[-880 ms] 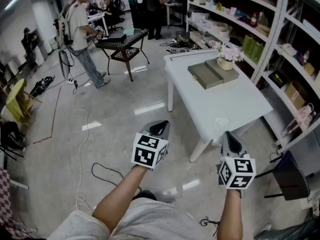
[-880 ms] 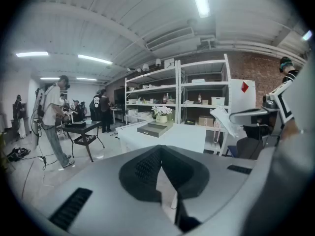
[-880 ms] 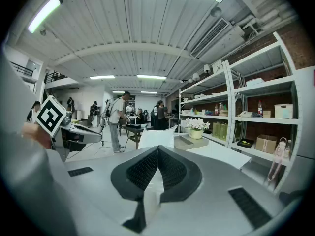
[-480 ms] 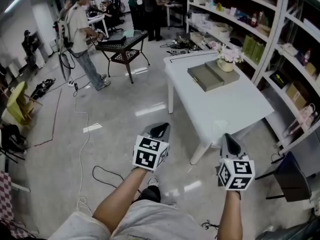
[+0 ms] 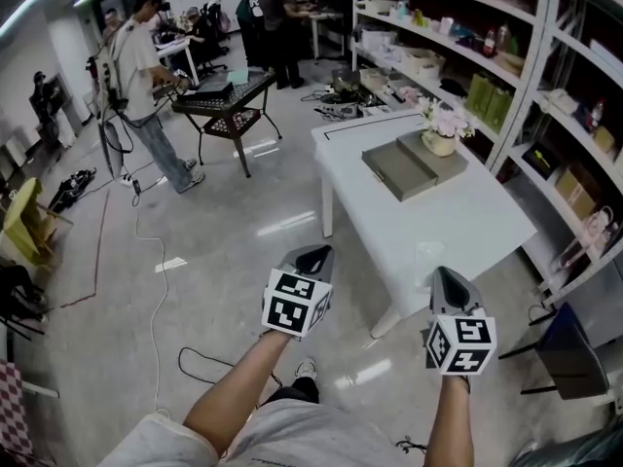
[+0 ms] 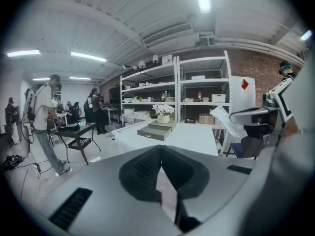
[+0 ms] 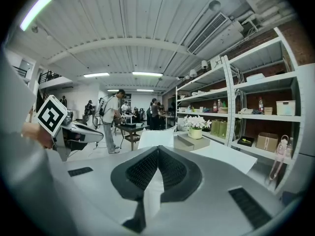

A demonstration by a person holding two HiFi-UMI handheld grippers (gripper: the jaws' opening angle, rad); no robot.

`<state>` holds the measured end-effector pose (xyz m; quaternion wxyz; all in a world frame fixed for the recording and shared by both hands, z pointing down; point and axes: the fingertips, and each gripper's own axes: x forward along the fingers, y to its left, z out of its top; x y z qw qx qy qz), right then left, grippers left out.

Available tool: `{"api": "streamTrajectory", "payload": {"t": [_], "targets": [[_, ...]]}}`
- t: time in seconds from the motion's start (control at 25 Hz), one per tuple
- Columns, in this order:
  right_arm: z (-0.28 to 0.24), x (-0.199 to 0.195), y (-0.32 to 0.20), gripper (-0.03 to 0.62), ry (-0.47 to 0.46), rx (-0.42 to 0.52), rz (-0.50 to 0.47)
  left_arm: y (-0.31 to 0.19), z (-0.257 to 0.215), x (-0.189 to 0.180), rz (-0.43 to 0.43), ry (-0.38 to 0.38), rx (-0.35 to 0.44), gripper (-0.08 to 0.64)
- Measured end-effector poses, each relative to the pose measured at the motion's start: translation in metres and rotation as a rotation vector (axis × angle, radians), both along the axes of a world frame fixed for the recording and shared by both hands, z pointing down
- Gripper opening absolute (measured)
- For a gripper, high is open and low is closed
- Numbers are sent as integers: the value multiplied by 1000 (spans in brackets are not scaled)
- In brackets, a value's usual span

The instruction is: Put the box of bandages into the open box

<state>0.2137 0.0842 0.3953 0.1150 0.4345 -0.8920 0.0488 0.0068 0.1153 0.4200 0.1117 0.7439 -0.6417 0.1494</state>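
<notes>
A flat grey-green box (image 5: 414, 163) lies on the white table (image 5: 458, 222), apparently in two parts side by side; I cannot tell whether it is open. No box of bandages shows in any view. My left gripper (image 5: 311, 256) hovers over the floor, short of the table's near corner, and is shut on nothing. My right gripper (image 5: 447, 282) hangs by the table's near edge, also shut and empty. In the left gripper view the jaw tips (image 6: 158, 151) meet, with the grey box (image 6: 156, 131) far ahead. The right gripper (image 7: 157, 150) shows the same closed tips.
A pot of pale flowers (image 5: 440, 129) stands behind the grey box. White shelving (image 5: 526, 76) runs along the table's far side. A black trolley table (image 5: 222, 100) and a standing person (image 5: 136, 76) are at back left. Cables (image 5: 156, 290) trail over the floor.
The view has advanced a little toward the table. Both grippers sit slightly lower in the head view and stay shut. The person at back left has shifted.
</notes>
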Motion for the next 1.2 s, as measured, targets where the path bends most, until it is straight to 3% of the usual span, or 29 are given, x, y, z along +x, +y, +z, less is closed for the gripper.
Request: {"api": "streamTrajectory", "payload": {"t": [0.52, 1.2], "targets": [[-5, -66, -77, 5, 4, -6, 87, -87, -6, -77, 66, 6, 9, 5], [-3, -124, -130, 5, 42, -14, 164, -147, 10, -148, 118, 41, -7, 5]]}}
